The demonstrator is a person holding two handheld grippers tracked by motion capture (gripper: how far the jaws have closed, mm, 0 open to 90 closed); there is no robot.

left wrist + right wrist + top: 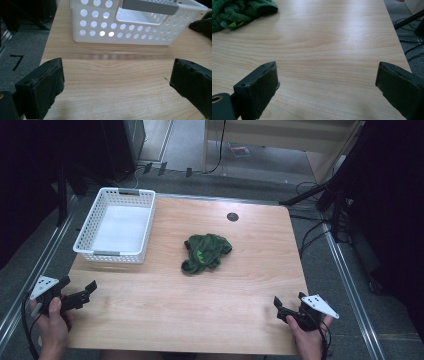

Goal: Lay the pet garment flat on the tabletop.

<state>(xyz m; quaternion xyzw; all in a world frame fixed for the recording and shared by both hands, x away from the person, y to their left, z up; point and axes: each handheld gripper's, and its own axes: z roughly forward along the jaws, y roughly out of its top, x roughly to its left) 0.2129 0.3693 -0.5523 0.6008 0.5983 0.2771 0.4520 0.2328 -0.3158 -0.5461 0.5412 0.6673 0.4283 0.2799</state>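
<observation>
Holding both grippers, left point(80, 290) and right point(290, 306), jaws apart at bottom corners, we face the centred green cloth point(206, 252), basket point(90, 227) upper left.

towel point(206, 252): green terry cloth, probably | basket point(87, 236): white perforated plastic | table point(200, 305): smooth wood-grain

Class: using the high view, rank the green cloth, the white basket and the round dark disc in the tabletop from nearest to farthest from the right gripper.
Measured from the right gripper at the table's near right corner:
1. Green cloth, crumpled at mid-table.
2. Round dark disc, set in the tabletop near the far edge.
3. White basket, at the far left corner.
</observation>
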